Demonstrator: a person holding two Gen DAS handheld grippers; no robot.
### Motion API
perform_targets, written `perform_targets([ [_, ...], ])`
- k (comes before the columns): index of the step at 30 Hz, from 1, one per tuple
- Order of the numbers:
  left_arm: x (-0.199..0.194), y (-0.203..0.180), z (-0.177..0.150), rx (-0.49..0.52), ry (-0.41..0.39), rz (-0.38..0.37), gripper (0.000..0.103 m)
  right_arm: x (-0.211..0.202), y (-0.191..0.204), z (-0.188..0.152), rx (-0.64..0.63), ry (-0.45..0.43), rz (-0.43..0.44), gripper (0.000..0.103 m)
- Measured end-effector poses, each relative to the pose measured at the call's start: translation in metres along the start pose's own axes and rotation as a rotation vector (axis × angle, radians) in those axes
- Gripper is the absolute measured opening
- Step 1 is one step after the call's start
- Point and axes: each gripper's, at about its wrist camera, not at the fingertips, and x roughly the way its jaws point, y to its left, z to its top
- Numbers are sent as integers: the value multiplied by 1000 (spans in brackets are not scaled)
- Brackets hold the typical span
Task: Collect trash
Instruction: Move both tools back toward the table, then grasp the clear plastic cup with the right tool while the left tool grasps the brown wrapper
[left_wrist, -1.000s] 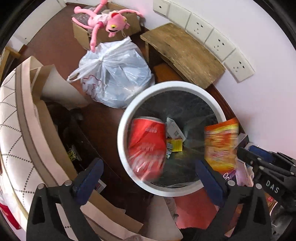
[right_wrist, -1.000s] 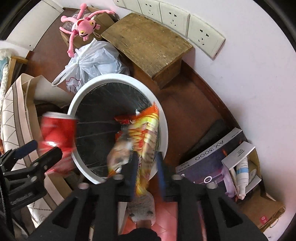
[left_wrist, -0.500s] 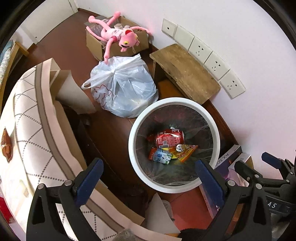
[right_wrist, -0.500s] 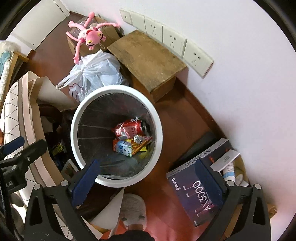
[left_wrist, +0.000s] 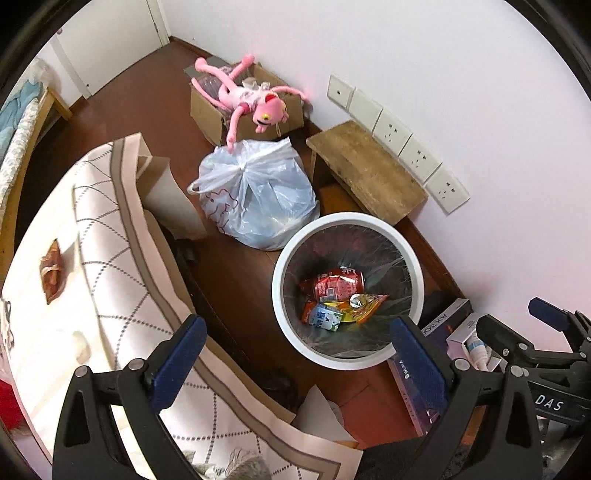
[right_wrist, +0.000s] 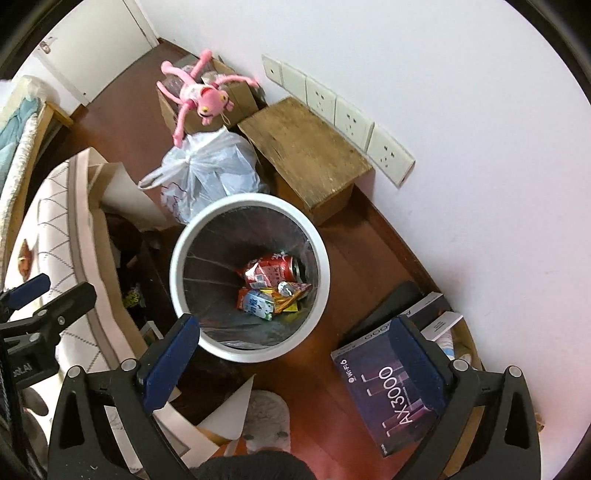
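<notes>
Bin: held red can, long axis crosswise, atop snack wrapper; lay below and between empty, wide-spread left tongs and right tongs, seemingly nearer neither.

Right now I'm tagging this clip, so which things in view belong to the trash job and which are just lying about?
Job:
white round waste bin
crushed red drink can
orange snack wrapper
small blue-white carton

Lying about:
pink plush toy
tied clear plastic bag
worn wooden stool
purple AX3000 box
</notes>
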Motion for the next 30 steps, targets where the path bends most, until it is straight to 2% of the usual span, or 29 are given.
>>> perform_targets([
  [10,-72,25,-19,-48,-125,-22,102,-81,23,-20,-6,-116,56,103],
  [16,-119,72,-37,-144,-211,51,102,-132,57,-23,-11,-177,183,103],
  [20,-128,128,-61,-246,-222,94,102,-141,114,-25,-86,-165,248,103],
  [22,-124,168,-80,-316,-208,147,102,-134,153,-27,-143,-138,274,103],
  [26,-94,248,-125,-439,-108,272,102,-96,239,-33,-239,-46,327,103],
  [30,-63,306,-171,-537,5,351,102,-48,320,-36,-309,33,349,101],
])
